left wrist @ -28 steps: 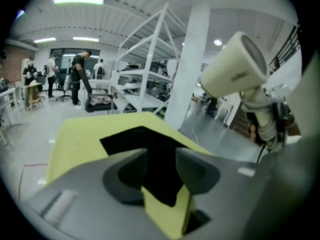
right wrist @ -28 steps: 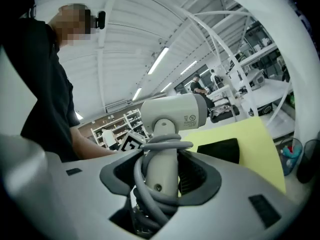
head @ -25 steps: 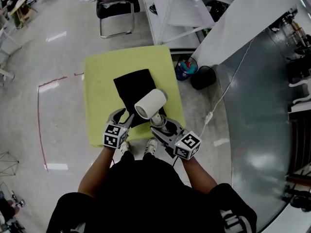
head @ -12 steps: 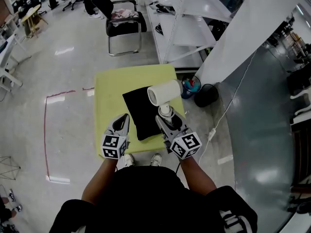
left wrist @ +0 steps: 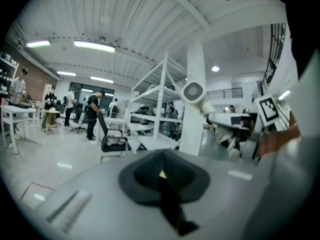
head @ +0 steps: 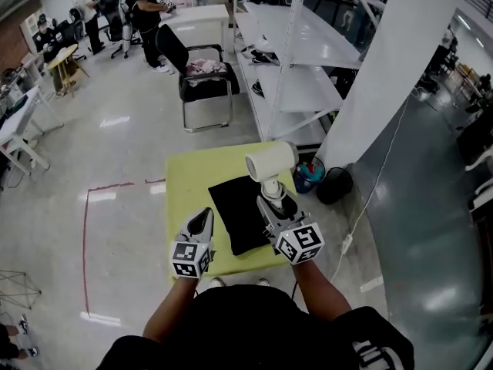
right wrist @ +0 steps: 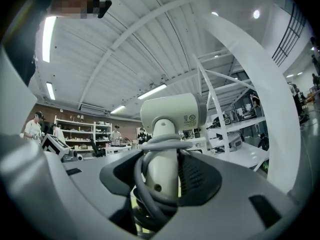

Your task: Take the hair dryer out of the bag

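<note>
Right gripper view first: the right gripper (right wrist: 164, 181) is clamped on the handle of the dryer (right wrist: 170, 113). Its jaws stand wide around the handle and the cord (right wrist: 142, 184) wound about it, and the barrel sits above them. In the left gripper view the left gripper (left wrist: 161, 179) is pressed together with nothing between its jaws (only a sliver of yellow shows past the tips).

From the head view, the dryer is held up in the air, and it looks to hang over the far right corner of the table (head: 183, 187). The bag (head: 240, 216) lies limp and flat on the yellow top, apart from both grippers and from the dryer. To my eye the job itself is done, since the dryer is clear of the bag. At most it still needs setting down somewhere, and the left gripper has no part left to play.

Room to do that is modest. The bag takes up the middle and right of the small top, leaving a bare yellow strip along the left side and the far edge. The right edge is close under the dryer. Off that side stand a black bin (head: 336, 185) and a white pillar (head: 385, 75), with a cable (head: 368, 200) trailing over the floor. A rack (head: 296, 60) stands just past the far edge and a chair (head: 206, 82) farther off. The left is open floor.
</note>
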### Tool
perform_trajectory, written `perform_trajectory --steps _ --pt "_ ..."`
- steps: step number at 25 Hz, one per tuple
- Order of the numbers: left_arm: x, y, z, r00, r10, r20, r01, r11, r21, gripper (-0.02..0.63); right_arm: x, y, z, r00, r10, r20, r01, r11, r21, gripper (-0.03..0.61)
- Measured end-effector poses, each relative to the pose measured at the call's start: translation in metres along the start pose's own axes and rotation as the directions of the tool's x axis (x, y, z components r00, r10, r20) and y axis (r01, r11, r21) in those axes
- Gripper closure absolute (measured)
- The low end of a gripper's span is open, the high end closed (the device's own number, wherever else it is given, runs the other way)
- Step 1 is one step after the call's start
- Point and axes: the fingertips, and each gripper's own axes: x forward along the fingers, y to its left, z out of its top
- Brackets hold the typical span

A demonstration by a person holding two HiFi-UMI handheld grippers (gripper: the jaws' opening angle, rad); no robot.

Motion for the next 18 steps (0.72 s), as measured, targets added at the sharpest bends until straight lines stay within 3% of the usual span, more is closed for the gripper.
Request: perform_trajectory --steps 18 --pt "-0.005 0.01 0.027 0.998 0.002 0.065 -0.001 1.0 -0.018 0.606 0.016 0.005 0.009 1.0 0.008 0.003 -0.008 0.999 -0.035 0.371"
